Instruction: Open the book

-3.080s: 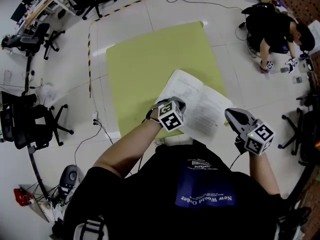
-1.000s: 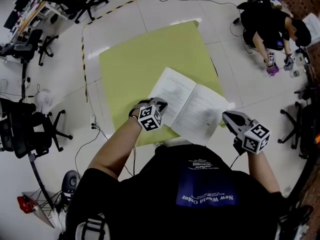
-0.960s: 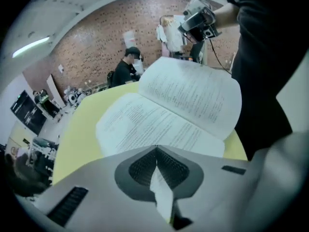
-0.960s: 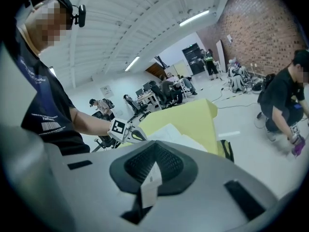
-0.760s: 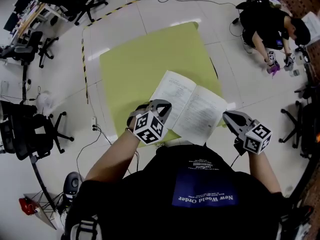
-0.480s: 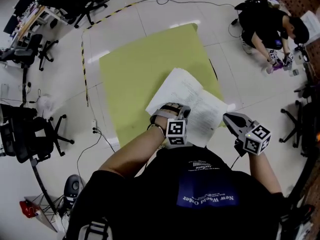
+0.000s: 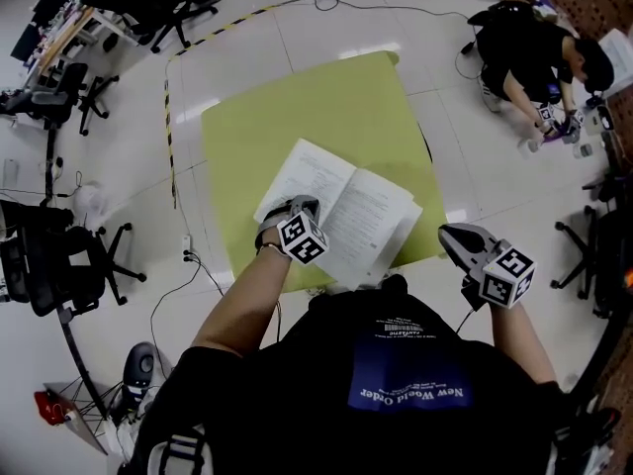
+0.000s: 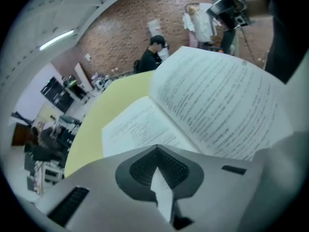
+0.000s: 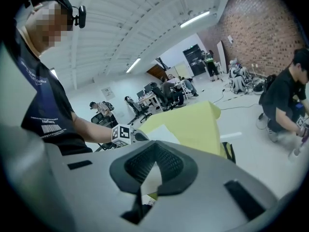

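Book [image 7: 351,211]: lay open, pages up, at the near edge of the yellow-green table [image 7: 297,107] | left gripper [image 7: 295,206]: you held it over the book's left page, jaws closed, no page clearly pinched | right gripper [image 7: 453,236]: you held it off the table's near right corner, jaws closed, empty.

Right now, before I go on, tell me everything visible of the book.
The book lies open, face up, at a slant on the yellow-green table top, by its near edge. Its pages are white paper with dense dark print; the left page lies flat, the right side arches up from the spine. The left gripper sits at the lower left page, jaws shut; a white sliver shows between them, whether a page I cannot tell.
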The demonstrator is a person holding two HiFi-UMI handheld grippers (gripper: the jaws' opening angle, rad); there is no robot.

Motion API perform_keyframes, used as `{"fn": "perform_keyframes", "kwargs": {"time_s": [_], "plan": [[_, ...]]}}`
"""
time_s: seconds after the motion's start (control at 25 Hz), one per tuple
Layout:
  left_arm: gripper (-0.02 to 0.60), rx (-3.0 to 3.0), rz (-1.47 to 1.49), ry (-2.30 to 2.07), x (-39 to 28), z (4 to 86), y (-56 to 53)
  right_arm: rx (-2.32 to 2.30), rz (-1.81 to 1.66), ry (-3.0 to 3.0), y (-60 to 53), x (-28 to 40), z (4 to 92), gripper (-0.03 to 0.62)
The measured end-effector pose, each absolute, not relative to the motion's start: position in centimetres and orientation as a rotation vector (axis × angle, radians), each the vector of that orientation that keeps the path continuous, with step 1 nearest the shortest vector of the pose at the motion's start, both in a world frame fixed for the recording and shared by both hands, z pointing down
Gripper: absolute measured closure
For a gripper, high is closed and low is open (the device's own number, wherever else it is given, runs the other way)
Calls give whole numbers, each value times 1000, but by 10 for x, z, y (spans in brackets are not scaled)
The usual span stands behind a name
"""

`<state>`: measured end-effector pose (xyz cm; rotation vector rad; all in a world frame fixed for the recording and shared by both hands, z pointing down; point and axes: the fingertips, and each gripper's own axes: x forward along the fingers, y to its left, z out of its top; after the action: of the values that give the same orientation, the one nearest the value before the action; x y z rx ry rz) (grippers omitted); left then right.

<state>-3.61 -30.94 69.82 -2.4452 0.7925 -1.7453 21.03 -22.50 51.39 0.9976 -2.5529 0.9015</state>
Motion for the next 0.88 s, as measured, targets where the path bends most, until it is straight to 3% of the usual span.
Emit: {"fn": "perform_keyframes", "kwargs": {"time_s": [0.16,0.6,0.88], "plan": [[588,-2367,-1884,1193,-110,702,-311,972,886,-2578,-231,206,507,608],[588,-2388,-1813,961,-100,647,-294,910,822,-2605,-237,172,496,608],[588,-2354,-1873,940,-106,657,-288,916,810,-2600,-233,172,492,608]]}}
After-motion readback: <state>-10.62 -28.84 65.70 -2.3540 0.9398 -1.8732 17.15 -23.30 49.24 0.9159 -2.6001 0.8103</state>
